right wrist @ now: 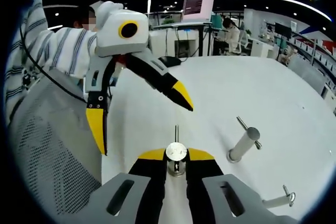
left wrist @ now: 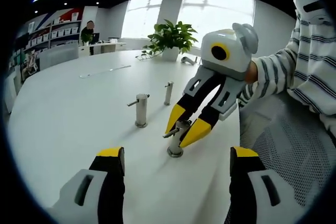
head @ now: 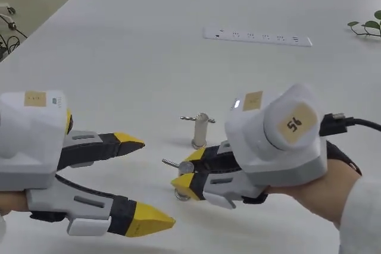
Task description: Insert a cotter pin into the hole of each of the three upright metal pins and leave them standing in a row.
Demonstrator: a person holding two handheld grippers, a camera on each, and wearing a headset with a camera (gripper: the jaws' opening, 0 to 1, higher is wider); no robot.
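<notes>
R tongs clamped on near pin, cotter thru it; L tongs apart. Mid pin, far pin look cottered too; I only need release.

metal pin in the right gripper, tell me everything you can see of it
The metal pin is a short silvery cylinder with a wider round foot and looks like polished steel. It stands upright on the white table, the nearest of three such pins in the left gripper view. The right gripper has its yellow-tipped jaws closed on the pin's upper part, one on each side. A thin cotter pin pokes out sideways near its top.
</notes>
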